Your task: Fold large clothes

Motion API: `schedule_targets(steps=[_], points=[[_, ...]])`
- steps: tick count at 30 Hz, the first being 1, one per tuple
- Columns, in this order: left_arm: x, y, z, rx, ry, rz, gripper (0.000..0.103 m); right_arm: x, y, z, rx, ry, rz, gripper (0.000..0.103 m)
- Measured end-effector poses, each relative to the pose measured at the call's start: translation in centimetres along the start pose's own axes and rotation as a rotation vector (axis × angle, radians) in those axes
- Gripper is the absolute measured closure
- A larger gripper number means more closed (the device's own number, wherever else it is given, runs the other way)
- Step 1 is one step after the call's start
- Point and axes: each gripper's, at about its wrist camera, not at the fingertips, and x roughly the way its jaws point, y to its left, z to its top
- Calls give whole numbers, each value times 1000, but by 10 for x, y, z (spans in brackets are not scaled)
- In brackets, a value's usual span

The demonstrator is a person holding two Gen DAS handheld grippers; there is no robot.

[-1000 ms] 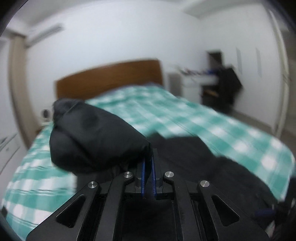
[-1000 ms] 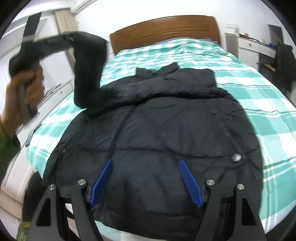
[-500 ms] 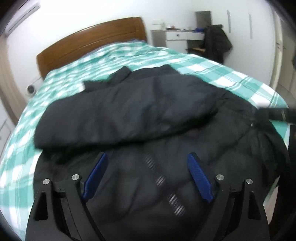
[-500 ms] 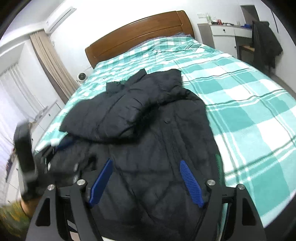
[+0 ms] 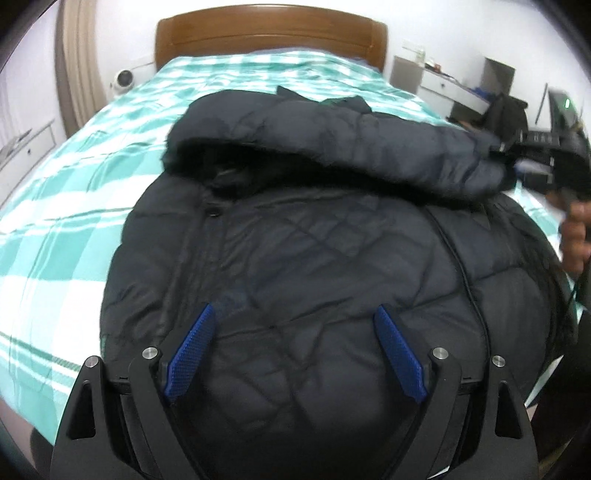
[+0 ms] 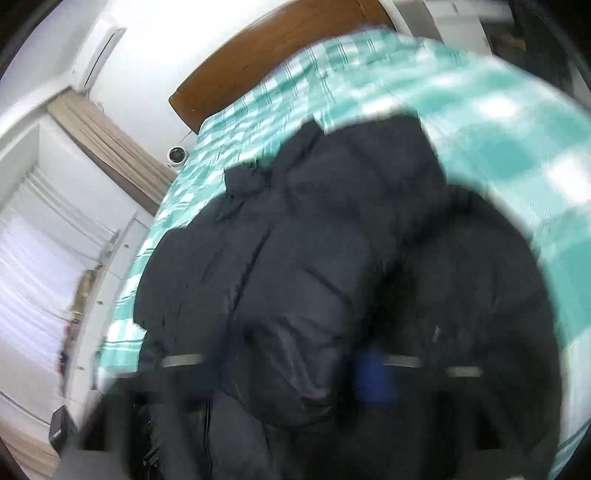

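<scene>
Left wrist: left gripper (image 5: 295, 354) now jaws apart, empty, low over black jacket (image 5: 314, 277) on bed (image 5: 55, 221); sleeve (image 5: 332, 147) released, now folded across chest.

Right wrist: blurred; right gripper (image 6: 373, 380) closing onto jacket fabric, grip unconfirmed. Other sleeve probably next.

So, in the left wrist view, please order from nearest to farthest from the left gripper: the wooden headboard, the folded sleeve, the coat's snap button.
1. Snap button, left of centre on the coat front.
2. Folded sleeve, across the chest.
3. Wooden headboard, at the far end.
</scene>
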Motion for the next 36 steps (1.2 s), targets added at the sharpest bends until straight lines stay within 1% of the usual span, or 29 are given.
schedule_targets(steps=[2, 5, 7, 8, 10, 12, 14, 15, 16, 17, 18, 19, 21, 22, 23, 24, 25, 26, 27, 29, 30, 31, 32, 33, 34, 36], points=[[-5, 3, -2, -8, -4, -1, 14, -14, 10, 32, -87, -87, -49, 82], [-4, 3, 0, -9, -4, 0, 14, -20, 10, 75, -130, -163, -91, 82], [-2, 3, 1, -11, -2, -2, 14, -9, 5, 99, -179, -192, -139, 82], [-2, 3, 1, -12, 1, -4, 14, 5, 0, 109, -208, -189, -176, 82], [-3, 5, -5, -14, 12, -9, 14, 33, -13, 115, -224, -147, -222, 82], [1, 3, -3, -8, 28, -12, 14, 70, -30, 105, -216, -47, -251, 80], [3, 3, 1, -2, 39, -10, 14, 103, -45, 89, -191, 78, -288, 67], [4, 4, 6, 3, 43, -7, 14, 109, -51, 81, -169, 105, -279, 63], [3, 6, 12, 2, 41, -5, 14, 107, -52, 77, -157, 93, -266, 59], [3, 9, 21, -3, 36, -7, 14, 101, -51, 74, -157, 77, -267, 52], [3, 13, 32, -11, 27, -16, 14, 93, -49, 74, -168, 62, -283, 35], [2, 17, 49, -20, 6, -29, 14, 85, -45, 75, -186, 36, -294, 26], [4, 23, 83, -27, -35, -37, 14, 56, -25, 80, -260, -81, -319, 26], [6, 25, 105, -28, -62, -40, 14, 48, -14, 84, -293, -126, -314, 26], [10, 24, 123, -25, -86, -46, 14, 40, -7, 87, -314, -151, -293, 26], [17, 24, 143, -19, -105, -50, 14, 34, 2, 90, -336, -167, -240, 26], [30, 24, 163, -17, -112, -46, 14, 36, 9, 93, -351, -152, -170, 26], [45, 26, 178, -20, -108, -43, 14, 43, 13, 94, -357, -122, -119, 26], [62, 26, 190, -21, -99, -33, 14, 51, 15, 93, -356, -90, -92, 26], [93, 28, 200, -14, -68, 1, 17, 83, 10, 90, -331, 1, -79, 26], [117, 29, 200, -4, -26, 39, 20, 97, 4, 87, -313, 39, -86, 26], [134, 31, 196, 5, 12, 67, 20, 121, -7, 81, -272, 114, -92, 26], [149, 33, 191, 10, 45, 76, 19, 135, -17, 75, -242, 147, -72, 26], [161, 36, 185, 8, 57, 66, 18, 141, -20, 72, -238, 135, -58, 26], [166, 40, 180, -7, 49, 55, 18, 144, -21, 70, -245, 127, -54, 26], [170, 45, 176, -43, 42, 42, 18, 151, -16, 66, -274, 137, -85, 26]])
